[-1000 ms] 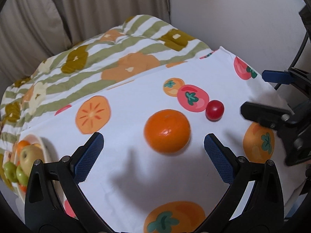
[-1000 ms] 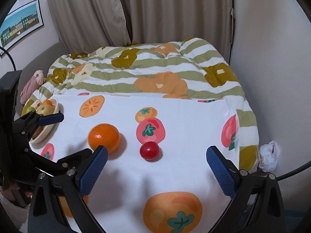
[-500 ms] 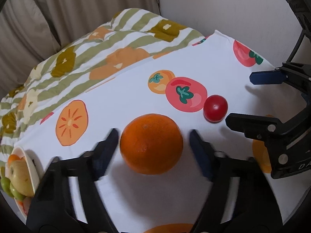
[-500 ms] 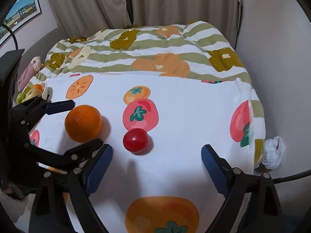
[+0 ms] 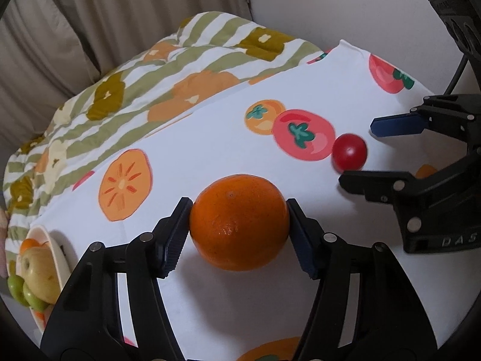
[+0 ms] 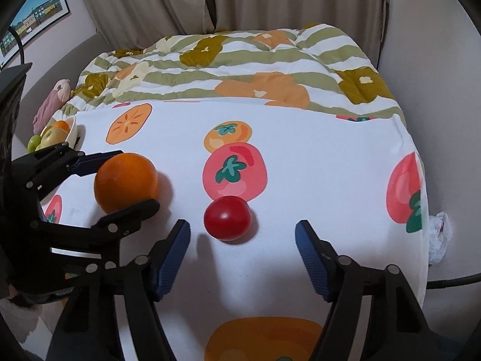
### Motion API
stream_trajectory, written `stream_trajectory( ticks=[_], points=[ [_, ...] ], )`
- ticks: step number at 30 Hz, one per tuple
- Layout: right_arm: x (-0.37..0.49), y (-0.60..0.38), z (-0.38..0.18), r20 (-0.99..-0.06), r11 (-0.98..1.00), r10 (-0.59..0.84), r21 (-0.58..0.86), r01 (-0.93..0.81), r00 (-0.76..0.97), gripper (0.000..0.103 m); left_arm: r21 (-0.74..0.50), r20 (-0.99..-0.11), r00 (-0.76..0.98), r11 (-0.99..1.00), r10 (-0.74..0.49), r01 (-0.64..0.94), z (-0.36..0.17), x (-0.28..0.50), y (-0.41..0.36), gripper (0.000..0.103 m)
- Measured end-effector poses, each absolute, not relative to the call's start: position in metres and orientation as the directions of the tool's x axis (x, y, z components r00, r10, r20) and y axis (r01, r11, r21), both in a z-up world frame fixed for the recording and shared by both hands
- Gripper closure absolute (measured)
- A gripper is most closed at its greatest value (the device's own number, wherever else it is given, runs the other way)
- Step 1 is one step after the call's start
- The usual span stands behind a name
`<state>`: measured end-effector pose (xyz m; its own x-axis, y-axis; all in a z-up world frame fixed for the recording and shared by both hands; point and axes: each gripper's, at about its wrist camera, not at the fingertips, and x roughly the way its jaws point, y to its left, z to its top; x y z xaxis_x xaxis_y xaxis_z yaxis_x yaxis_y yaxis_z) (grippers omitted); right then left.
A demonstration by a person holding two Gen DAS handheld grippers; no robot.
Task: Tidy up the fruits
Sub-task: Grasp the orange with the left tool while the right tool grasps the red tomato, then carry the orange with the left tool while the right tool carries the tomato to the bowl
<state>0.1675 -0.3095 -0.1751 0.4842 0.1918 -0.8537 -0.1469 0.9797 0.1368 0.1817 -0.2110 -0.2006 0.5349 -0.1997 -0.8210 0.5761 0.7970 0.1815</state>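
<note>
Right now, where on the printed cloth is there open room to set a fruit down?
Free: the white stretch of the cloth between the red tomato and its right edge, and the strip toward the striped quilt. Crowded: the left side, where the left gripper grips the orange, the right gripper is closing around the tomato, and the fruit bowl sits.

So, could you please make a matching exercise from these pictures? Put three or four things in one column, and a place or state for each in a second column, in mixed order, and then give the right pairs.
Things:
1. orange
2. red tomato
3. yellow apple
4. crumpled white wrapper

Places or states:
A. in the bowl at the edge of the cloth
B. gripped between the pads of the left gripper
C. off the cloth, beside the wall
D. on the cloth, ahead of the right gripper, whose jaws are closing but not touching it

Pairs: 1-B, 2-D, 3-A, 4-C
</note>
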Motion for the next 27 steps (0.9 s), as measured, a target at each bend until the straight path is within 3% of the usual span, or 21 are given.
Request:
stream_trajectory(
  ticks=[7,14,27],
  points=[
    [0.170,-0.294,-0.178,-0.853,0.980,0.173,0.098,-0.175,0.493,0.050,0.193,-0.826,0.541,0.821,-0.159,0.537,-0.201,0.181,-0.193,0.036],
    [0.170,-0.291,-0.182,-0.859,0.985,0.132,0.057,-0.162,0.495,0.070,0.176,-0.830,0.538,0.846,-0.147,0.504,-0.201,0.180,-0.178,0.036],
    [0.160,-0.285,-0.147,-0.824,0.986,0.128,0.046,-0.161,0.552,0.071,0.164,-0.804,0.581,0.891,-0.128,0.424,-0.176,0.174,-0.146,0.036]
  ],
)
